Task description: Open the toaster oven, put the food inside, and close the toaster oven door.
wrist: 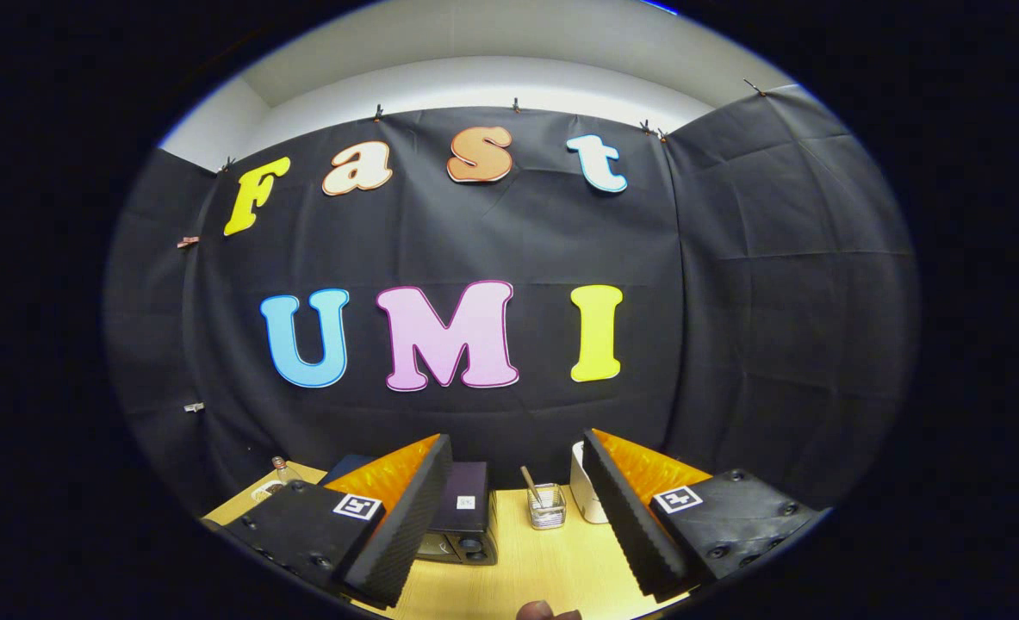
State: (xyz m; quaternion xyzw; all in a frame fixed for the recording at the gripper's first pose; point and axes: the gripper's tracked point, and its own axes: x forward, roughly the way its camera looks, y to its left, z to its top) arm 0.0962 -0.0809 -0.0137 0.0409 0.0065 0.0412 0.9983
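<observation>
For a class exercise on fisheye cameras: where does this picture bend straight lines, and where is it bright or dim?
Gripper view: the wooden table is evenly lit and in focus; the open gripper frames the toaster oven and a glass jar; the cloth wall's seams bow outward toward the sides, and the far sides are dim.

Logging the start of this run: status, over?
Gripper open, holding nothing. Toaster oven on table just ahead of fingers, behind the left one. Glass cup beside it, clear of the path.

gripper (518, 508) open, toaster oven (462, 517) beyond
</observation>
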